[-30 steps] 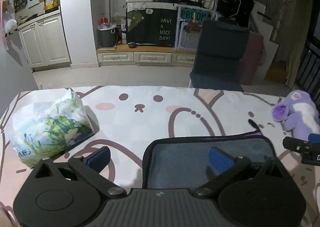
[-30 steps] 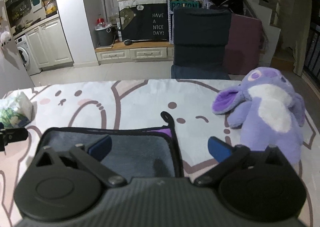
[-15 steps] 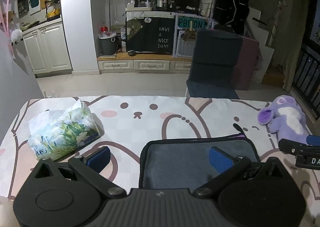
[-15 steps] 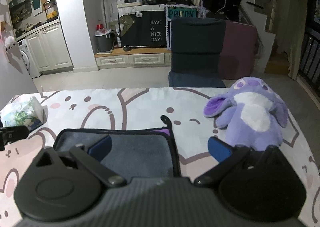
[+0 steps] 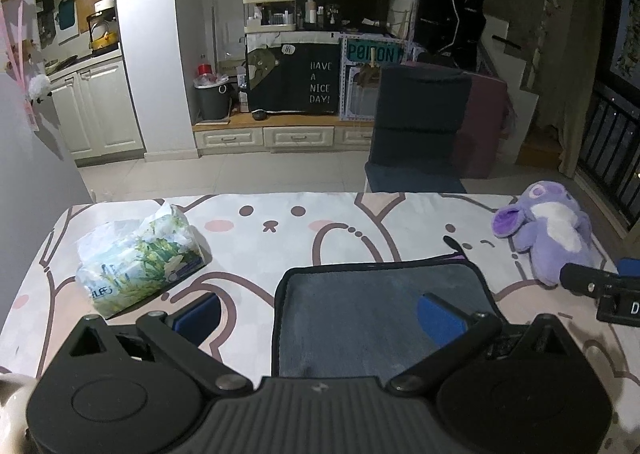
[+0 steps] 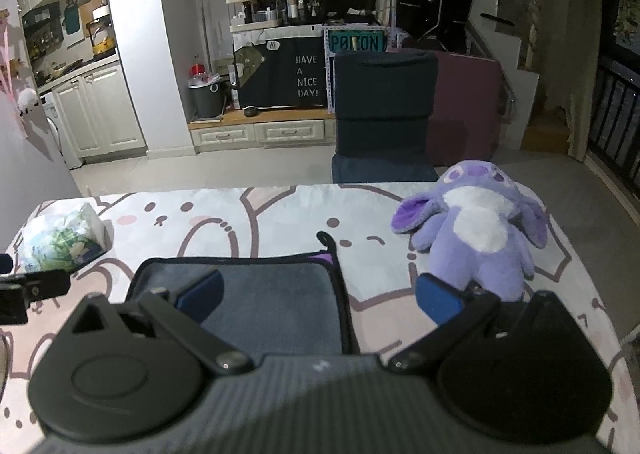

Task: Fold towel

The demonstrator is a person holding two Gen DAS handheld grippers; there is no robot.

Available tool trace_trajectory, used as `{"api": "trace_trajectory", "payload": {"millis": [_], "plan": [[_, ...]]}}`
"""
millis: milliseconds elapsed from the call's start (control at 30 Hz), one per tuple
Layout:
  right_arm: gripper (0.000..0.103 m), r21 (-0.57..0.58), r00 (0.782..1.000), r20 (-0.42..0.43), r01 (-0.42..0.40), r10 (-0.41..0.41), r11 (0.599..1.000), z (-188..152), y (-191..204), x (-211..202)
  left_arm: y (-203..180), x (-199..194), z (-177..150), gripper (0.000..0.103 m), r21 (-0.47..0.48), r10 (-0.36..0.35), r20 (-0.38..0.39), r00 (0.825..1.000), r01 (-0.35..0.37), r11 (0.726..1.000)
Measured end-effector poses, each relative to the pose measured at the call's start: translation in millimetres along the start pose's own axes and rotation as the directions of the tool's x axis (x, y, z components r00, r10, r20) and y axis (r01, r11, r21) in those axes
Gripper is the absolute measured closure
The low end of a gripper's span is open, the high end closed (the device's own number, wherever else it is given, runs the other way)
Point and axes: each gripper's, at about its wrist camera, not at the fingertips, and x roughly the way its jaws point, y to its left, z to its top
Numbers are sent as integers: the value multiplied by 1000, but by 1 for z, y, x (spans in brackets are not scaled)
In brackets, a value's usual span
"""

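Observation:
A dark grey towel [image 5: 372, 306] with a black edge and a small hanging loop lies flat on the cartoon-print tablecloth; it also shows in the right wrist view [image 6: 272, 294]. My left gripper [image 5: 320, 316] is open and empty above the towel's left edge, one blue pad off the cloth, one over it. My right gripper [image 6: 320, 292] is open and empty above the towel's right edge. Each gripper's tip shows at the side of the other's view.
A floral tissue pack [image 5: 140, 258] lies left of the towel. A purple plush toy [image 6: 480, 230] sits to the right, close to my right gripper's outer finger. A dark chair [image 5: 420, 134] stands beyond the table's far edge [image 5: 280, 196].
Both grippers have risen and drawn back from the towel, so more of the table and room shows. The towel has not moved. Both stay open.

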Motion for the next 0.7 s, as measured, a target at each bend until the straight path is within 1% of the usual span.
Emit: {"api": "trace_trajectory", "payload": {"millis": [367,500,633,700], "plan": [[0,22,1000,16,16,-16,1000,-21,-2,-54,-4,-52,-16,0,-16,23,33,999,-22,1000],[0,20,999,30,14,-15,1000,-28,-2,-72,-6,-68,-24,0,-11,25,43,999,-25,1000],[0,17,999,46,10,-11,1000,-36,-3,-88,-8,-81,-34,0,-6,11,50,999,-11,1000],[0,17,999,53,6,-7,1000,-40,-2,-96,-10,-88,-39,0,5,18,51,999,-18,1000]]}}
